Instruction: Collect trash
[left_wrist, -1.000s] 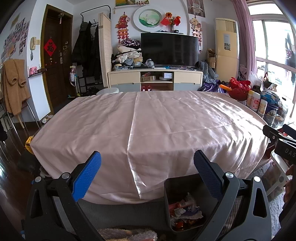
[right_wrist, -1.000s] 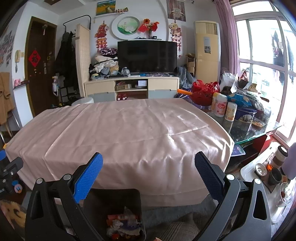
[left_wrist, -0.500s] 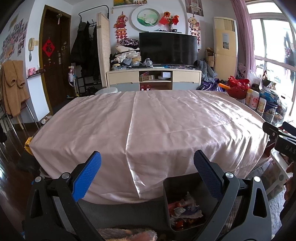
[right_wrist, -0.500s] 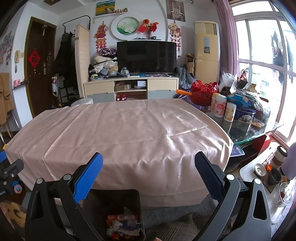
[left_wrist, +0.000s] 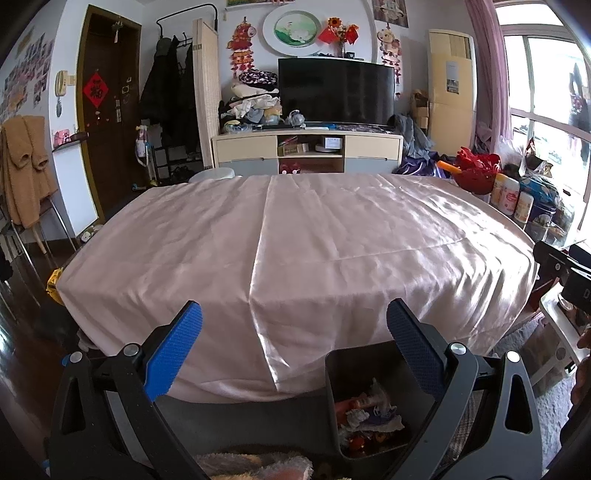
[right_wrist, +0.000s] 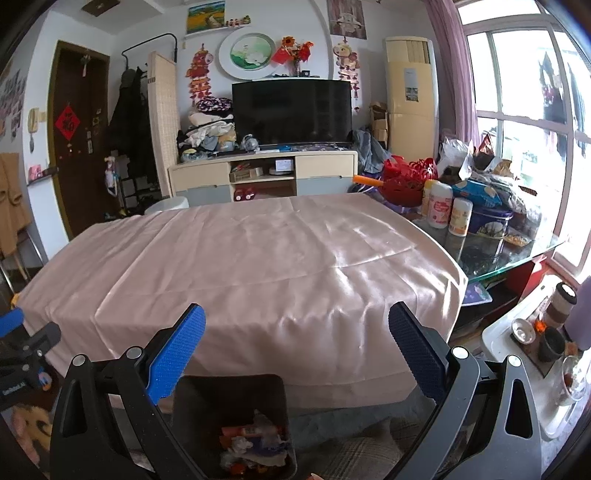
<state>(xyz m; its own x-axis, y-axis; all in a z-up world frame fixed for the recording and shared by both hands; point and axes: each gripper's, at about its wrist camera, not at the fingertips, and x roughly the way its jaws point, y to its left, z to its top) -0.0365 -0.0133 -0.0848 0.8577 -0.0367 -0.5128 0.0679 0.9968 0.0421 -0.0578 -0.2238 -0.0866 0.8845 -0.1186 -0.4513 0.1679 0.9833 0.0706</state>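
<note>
Dark trash bin (right_wrist: 231, 391) upright, mouth up, w/ crumpled wrappers (right_wrist: 255, 448) inside, below pink-clothed tabletop (left_wrist: 295, 236). Left hand-held gripper (left_wrist: 294, 350) & right hand-held gripper (right_wrist: 296, 352): both spread, empty.

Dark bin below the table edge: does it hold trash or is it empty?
Holds trash: crumpled wrappers and scraps lie in the bin, well below its rim.

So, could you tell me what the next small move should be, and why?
Probably just hold both grippers back: left gripper and right gripper are open and carry nothing, no litter shows on the pink tablecloth, and the trash sits in the dark bin.
</note>
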